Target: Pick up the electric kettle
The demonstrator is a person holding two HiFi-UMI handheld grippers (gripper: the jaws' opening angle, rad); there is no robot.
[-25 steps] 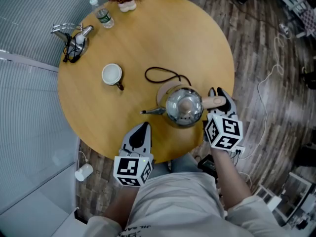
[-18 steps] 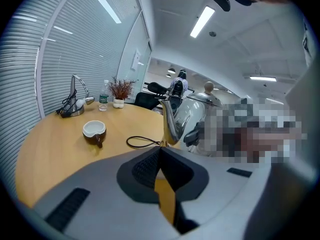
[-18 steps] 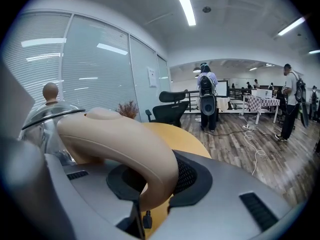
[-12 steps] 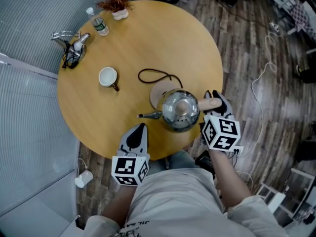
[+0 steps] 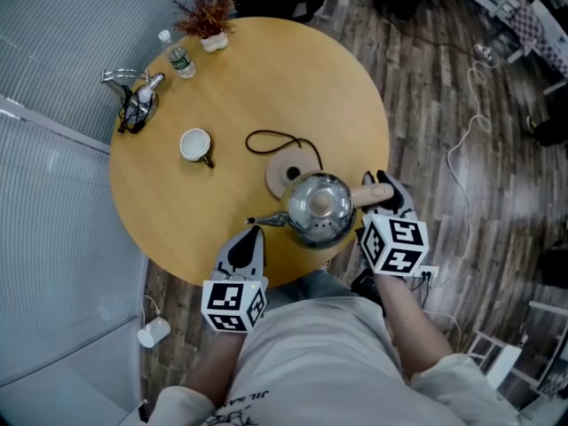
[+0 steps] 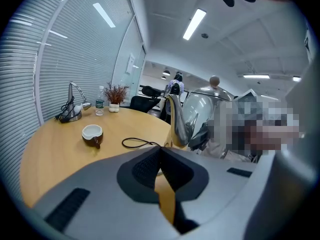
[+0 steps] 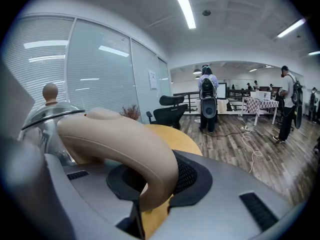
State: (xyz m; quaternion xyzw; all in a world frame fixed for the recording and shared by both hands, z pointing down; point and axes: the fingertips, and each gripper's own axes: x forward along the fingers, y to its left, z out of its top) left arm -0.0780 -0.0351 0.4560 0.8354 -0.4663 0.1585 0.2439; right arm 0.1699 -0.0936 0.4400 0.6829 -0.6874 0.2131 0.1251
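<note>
The electric kettle [image 5: 318,207], shiny steel with a beige handle [image 5: 373,193], hangs above the round wooden table [image 5: 293,69], clear of its beige base [image 5: 284,174]. My right gripper [image 5: 383,192] is shut on the handle [image 7: 120,144], which fills the space between the jaws; the steel body [image 7: 40,119] is to its left. My left gripper [image 5: 248,242] is shut and empty near the table's front edge, left of the spout [image 5: 266,221]. In the left gripper view the kettle [image 6: 200,114] hangs just beyond the left gripper [image 6: 161,151].
A black cord [image 5: 275,140] loops from the base. A white cup [image 5: 195,145] stands to the left. A water bottle [image 5: 180,58], a small plant [image 5: 209,20] and a metal stand [image 5: 133,96] sit at the far left rim. Cables lie on the floor [image 5: 461,149].
The right gripper has lifted the kettle off its base and drawn it toward the table's front edge, so the base now shows. The left gripper shifted slightly with it.
</note>
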